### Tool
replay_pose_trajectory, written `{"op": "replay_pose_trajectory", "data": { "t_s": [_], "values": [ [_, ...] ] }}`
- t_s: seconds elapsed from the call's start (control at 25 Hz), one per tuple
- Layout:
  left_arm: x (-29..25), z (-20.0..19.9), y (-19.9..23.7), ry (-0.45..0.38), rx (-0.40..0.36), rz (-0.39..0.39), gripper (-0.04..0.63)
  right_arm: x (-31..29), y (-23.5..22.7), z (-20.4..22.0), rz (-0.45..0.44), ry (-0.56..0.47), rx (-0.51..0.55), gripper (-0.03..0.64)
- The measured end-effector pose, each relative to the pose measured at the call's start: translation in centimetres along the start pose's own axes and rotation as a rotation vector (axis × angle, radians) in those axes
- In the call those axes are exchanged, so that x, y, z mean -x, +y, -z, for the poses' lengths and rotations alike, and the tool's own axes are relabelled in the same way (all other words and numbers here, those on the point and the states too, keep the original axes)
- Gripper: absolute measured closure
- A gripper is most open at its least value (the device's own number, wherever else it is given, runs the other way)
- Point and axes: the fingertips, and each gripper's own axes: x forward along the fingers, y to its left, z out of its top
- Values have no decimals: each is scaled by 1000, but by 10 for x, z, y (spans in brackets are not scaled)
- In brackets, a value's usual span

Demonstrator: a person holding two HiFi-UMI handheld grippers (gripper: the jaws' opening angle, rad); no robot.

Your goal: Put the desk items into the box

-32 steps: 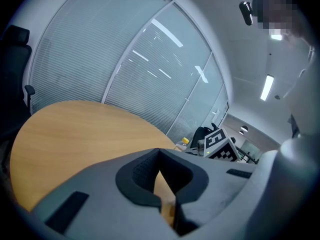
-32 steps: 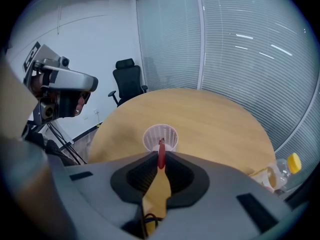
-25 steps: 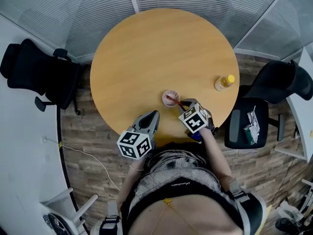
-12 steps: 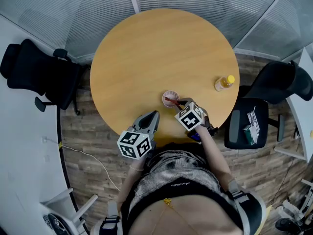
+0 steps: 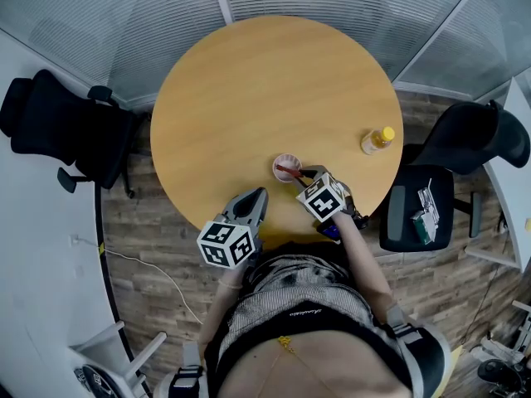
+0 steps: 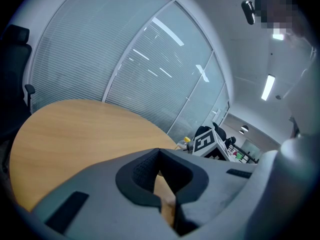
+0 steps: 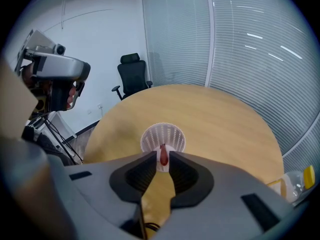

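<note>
Over the cup (image 7: pixel 162 134), the right claw (image 5: pixel 301 176) slants down, opening around a red pen (image 7: pixel 163 153).

Your right gripper (image 7: pixel 162 157) hangs low over the round wooden table (image 7: pixel 220 119), its jaws opening. A slim red stick (image 7: pixel 163 153) stands between the tips. The stick rises against a white slatted cup (image 7: pixel 163 137). A black office chair (image 7: pixel 133 76) stands beyond the table, and a yellow-capped bottle (image 7: pixel 300 181) sits far right.

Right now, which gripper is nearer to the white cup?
Right. The right gripper is at the white cup, jaws opening around the red pen; the left gripper sits apart at the table's near edge.
</note>
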Motion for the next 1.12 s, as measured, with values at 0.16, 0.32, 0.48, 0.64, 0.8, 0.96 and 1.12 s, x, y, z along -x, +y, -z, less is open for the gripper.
{"op": "replay_pose_trajectory", "data": {
  "t_s": [0.16, 0.32, 0.48, 0.64, 0.8, 0.96, 1.12],
  "values": [
    [-1, 0, -2, 3, -5, 1, 598, 6, 0, -3, -10, -28, -17, 517],
    [-3, 0, -4, 5, -8, 6, 597, 12, -4, -3, 2, -39, -26, 500],
    [-3, 0, -6, 5, -15, 12, 597, 20, -5, -3, 9, -55, -51, 499],
    [-3, 0, -8, 6, -18, 13, 598, 25, -9, 0, 24, -72, -63, 499],
    [-3, 1, -8, 8, -20, 16, 598, 30, -8, 2, 21, -68, -77, 499],
    [-3, 1, -12, 11, -24, 20, 598, 39, -8, 2, 29, -81, -83, 499],
    [-5, 3, -16, 16, -29, 24, 598, 50, -7, 1, 36, -114, -75, 500]
  ]
}}
